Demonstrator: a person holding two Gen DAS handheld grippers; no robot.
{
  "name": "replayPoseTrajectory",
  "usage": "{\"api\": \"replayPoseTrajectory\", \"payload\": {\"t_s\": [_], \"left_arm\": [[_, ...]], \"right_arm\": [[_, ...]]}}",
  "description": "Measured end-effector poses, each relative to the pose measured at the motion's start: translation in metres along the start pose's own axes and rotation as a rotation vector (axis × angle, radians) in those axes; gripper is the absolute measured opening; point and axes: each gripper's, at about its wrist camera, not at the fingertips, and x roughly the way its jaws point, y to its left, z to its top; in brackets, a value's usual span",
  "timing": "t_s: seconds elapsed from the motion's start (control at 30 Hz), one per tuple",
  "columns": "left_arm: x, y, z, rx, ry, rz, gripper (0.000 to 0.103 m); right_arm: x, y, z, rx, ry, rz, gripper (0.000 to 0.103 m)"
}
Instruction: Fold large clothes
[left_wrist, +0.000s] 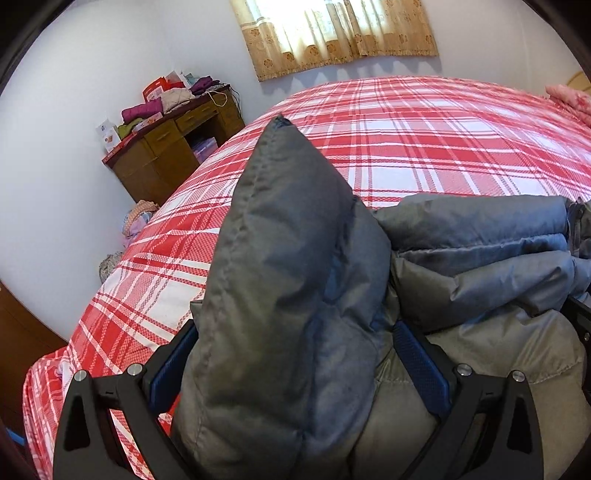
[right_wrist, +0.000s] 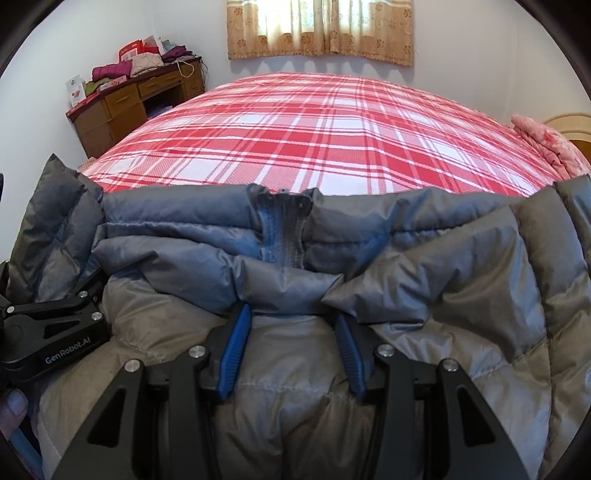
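Puffy quilted grey jacket (right_wrist: 406, 266), plaid bedspread (right_wrist: 314, 129)

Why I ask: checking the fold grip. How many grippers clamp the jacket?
2. The left gripper clamps an upstanding jacket corner; the right gripper pinches a fold below the zipper.

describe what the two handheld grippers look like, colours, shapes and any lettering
Both the left gripper and right gripper are matte black, with triangular cut-out linkage arms, silver round pivot bolts and ribbed blue finger pads. The right wrist view shows white "GenRobot.AI" lettering on the left gripper's body.
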Motion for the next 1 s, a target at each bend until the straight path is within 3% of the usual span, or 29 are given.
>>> {"api": "replayPoseTrajectory", "payload": {"t_s": [0.17,0.27,0.33,0.43,0.5,0.7,0.8,0.9,1.0], "left_arm": [[-0.015,0.004,0.009,0.024,0.064,-0.013,0.102],[-0.059,0.027,-0.007,-0.024,-0.002,-0.079,0.102],[-0.075,0.035,-0.026,-0.037,-0.038,-0.084,0.102],[-0.064,0.025,-0.048,-0.016,-0.011,-0.053,0.102],[-0.061,0.027,-0.057,-0.058,-0.044,-0.064,0.102],[-0.065,0.033,-0.061,-0.079,-0.041,-0.038,0.102],[-0.087,0.06,-0.078,-0.15,-0.04,-0.005,0.102],[-0.105,0.092,-0.106,-0.229,-0.03,0.041,0.102],[-0.1,0.102,-0.128,-0.276,0.037,-0.059,0.102]], "right_arm": [[-0.007,0.008,0.002,-0.063,0.051,-0.037,0.05],[-0.051,0.007,-0.014,-0.037,-0.002,-0.051,0.052],[-0.074,0.011,-0.033,-0.04,-0.05,-0.067,0.063],[-0.075,0.015,-0.062,-0.034,-0.049,-0.102,0.067],[-0.07,0.016,-0.074,-0.046,-0.076,-0.119,0.068],[-0.056,0.014,-0.074,-0.042,-0.034,-0.105,0.07],[-0.068,0.012,-0.075,-0.046,-0.034,-0.094,0.07],[-0.106,0.01,-0.092,-0.009,-0.092,-0.089,0.073],[-0.132,0.012,-0.12,0.009,-0.138,-0.086,0.082]]}}
